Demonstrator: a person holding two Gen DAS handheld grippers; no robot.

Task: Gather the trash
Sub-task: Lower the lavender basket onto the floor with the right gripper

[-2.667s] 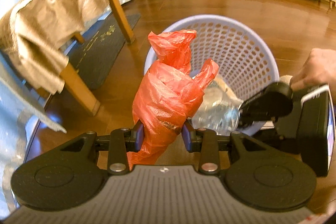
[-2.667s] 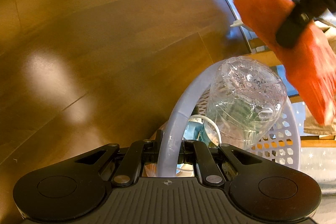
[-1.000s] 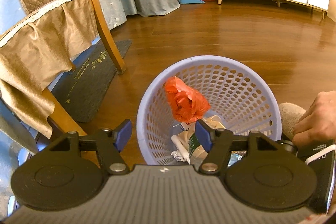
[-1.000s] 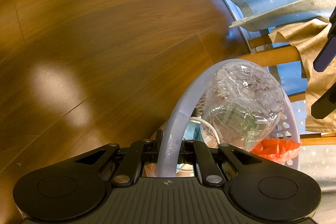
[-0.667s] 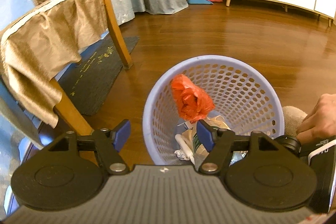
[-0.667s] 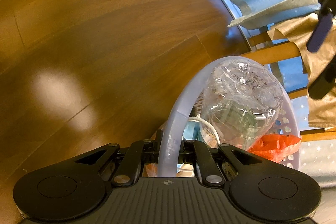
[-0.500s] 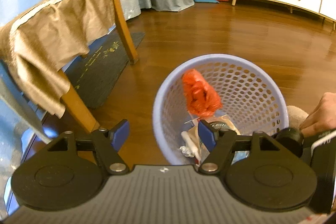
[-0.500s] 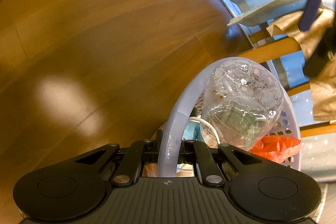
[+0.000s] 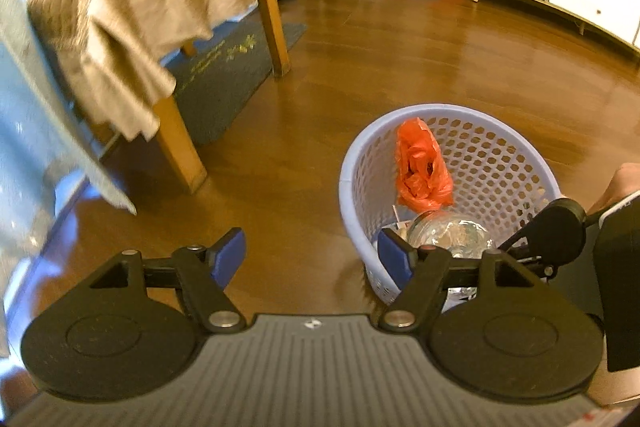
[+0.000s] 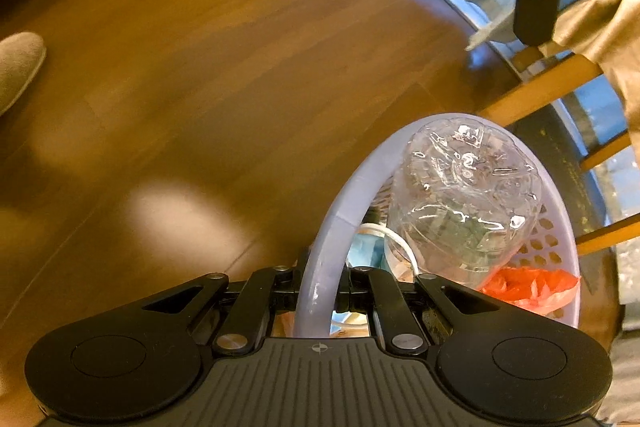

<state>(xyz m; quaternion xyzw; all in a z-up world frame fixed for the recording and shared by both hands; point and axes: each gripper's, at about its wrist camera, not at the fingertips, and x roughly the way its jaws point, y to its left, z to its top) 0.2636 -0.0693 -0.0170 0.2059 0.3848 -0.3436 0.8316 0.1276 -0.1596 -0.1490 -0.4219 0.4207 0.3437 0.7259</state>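
Now left tongs (image 9: 311,254) gape empty, red bag (image 9: 422,167) dropped; right tongs (image 10: 320,291) clamp basket (image 9: 500,163).

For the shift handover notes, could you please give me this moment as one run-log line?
left gripper: open, empty | right gripper: shut on basket rim | orange bag: in basket | clear bottle: in basket
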